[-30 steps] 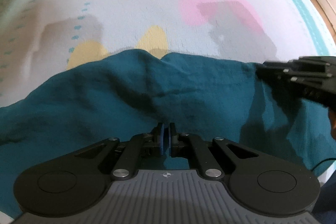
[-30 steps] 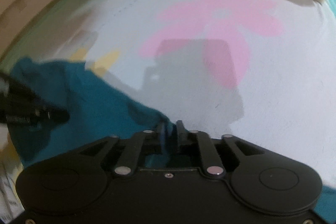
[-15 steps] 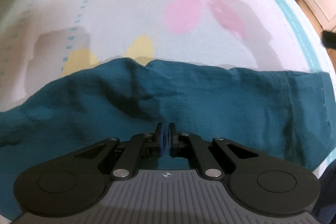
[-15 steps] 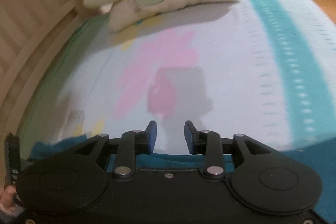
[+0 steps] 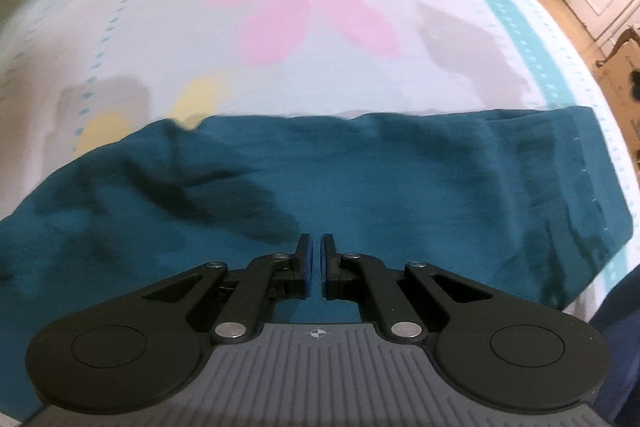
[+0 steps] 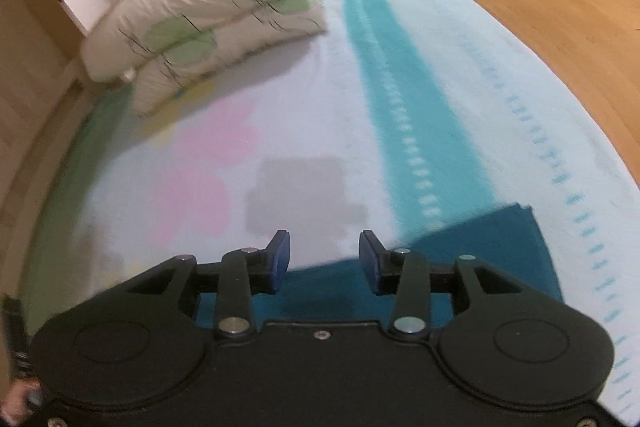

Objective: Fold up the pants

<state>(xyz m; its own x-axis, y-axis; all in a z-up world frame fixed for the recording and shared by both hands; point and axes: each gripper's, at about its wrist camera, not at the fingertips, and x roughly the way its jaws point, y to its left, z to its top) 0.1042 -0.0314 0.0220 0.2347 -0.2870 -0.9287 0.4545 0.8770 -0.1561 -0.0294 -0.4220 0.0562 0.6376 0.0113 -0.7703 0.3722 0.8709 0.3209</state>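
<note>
Teal pants (image 5: 360,179) lie spread across the near part of a bed, wrinkled at the left, with the hemmed leg end at the right. My left gripper (image 5: 316,259) hovers just above the pants' middle, its blue pads a narrow gap apart with nothing between them. My right gripper (image 6: 323,251) is open and empty, held above the leg end of the pants (image 6: 480,247), which lies flat below and to the right of its fingers.
The bed sheet (image 5: 160,27) is white with a pink flower, yellow spots and a turquoise stripe (image 6: 400,99). Stacked pillows (image 6: 208,23) lie at the bed's head. The bed's right edge drops to a wooden floor (image 6: 560,7). Boxes and furniture stand beyond.
My right gripper let go of the pants, opened wide and lifted away to the right over the leg end. My left gripper's pads parted slightly. The pants now lie flatter.
</note>
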